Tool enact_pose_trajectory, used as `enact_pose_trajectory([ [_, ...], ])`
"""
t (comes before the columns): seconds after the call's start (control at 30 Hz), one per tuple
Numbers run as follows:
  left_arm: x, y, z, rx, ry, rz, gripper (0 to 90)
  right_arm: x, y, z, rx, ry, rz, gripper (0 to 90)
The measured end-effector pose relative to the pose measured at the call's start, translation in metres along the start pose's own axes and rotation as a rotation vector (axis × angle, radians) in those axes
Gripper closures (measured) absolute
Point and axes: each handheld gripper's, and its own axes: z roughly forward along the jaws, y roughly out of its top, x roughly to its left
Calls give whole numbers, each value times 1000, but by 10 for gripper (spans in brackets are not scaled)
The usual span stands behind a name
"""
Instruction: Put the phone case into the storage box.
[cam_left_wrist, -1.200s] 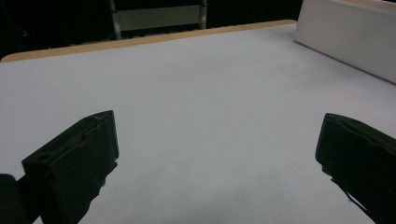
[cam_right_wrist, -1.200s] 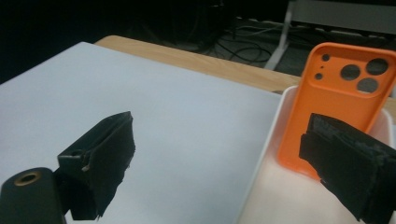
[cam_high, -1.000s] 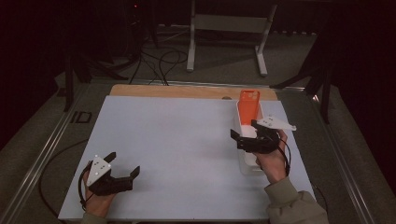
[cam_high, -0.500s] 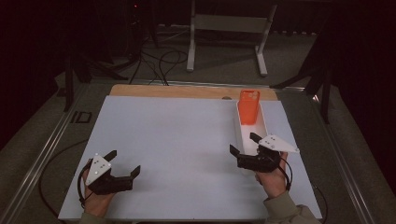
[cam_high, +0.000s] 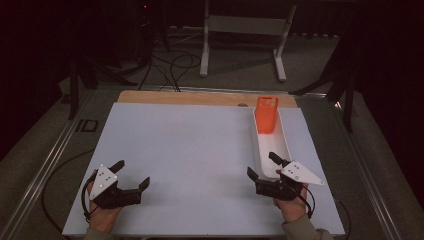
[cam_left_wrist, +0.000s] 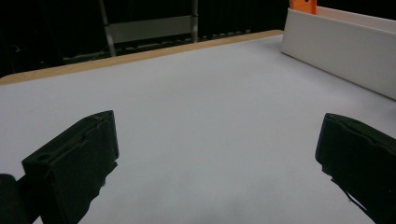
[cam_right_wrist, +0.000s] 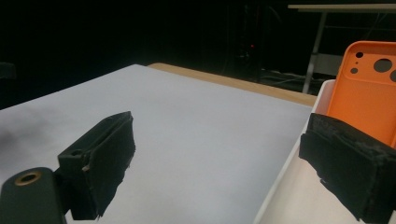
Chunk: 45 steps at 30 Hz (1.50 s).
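An orange phone case (cam_high: 266, 114) (cam_right_wrist: 369, 105) stands upright at the far end of a long white tray (cam_high: 261, 150) (cam_left_wrist: 336, 44) on the right of the white table. Its top edge (cam_left_wrist: 302, 4) peeks over the tray wall in the left gripper view. My right gripper (cam_high: 263, 166) (cam_right_wrist: 224, 163) is open at the tray's near end, one jaw over the tray and the other over the table. My left gripper (cam_high: 131, 173) (cam_left_wrist: 219, 158) is open near the table's front left, with nothing between its jaws.
A wooden strip (cam_high: 200, 97) runs along the table's far edge. Beyond it stand a metal stand (cam_high: 245, 30) and cables (cam_high: 172, 62) on the floor. A small dark object (cam_high: 87, 125) lies left of the table.
My right gripper has drawn back toward me along the tray, away from the orange case, and stays open. The left gripper has hardly moved.
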Motion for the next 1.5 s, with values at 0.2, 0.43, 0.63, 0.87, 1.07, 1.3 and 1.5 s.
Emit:
enact_pose_trajectory([
  [0.2, -1, 1, -2, -17, -25, 15, 3, -1, -6, -4, -14, -6, 6, 89],
  [0.43, -2, 1, -5, -34, -34, 22, 3, -8, -16, -6, -18, -11, 20, 89],
  [0.63, -2, -1, -4, -30, -33, 24, 3, -7, -22, -7, -28, -20, 10, 90],
  [0.87, -5, -3, -2, -19, -38, 37, 3, -10, -26, -9, -27, -21, 18, 90],
  [1.07, -6, -5, 0, -3, -37, 44, 3, -12, -28, -9, -32, -26, 19, 90],
  [1.3, -6, -7, 4, 15, -35, 44, 3, -12, -29, -9, -36, -29, 33, 95],
  [1.5, -4, -8, 6, 24, -16, 40, 3, -14, -30, -11, -43, -35, 45, 95],
])
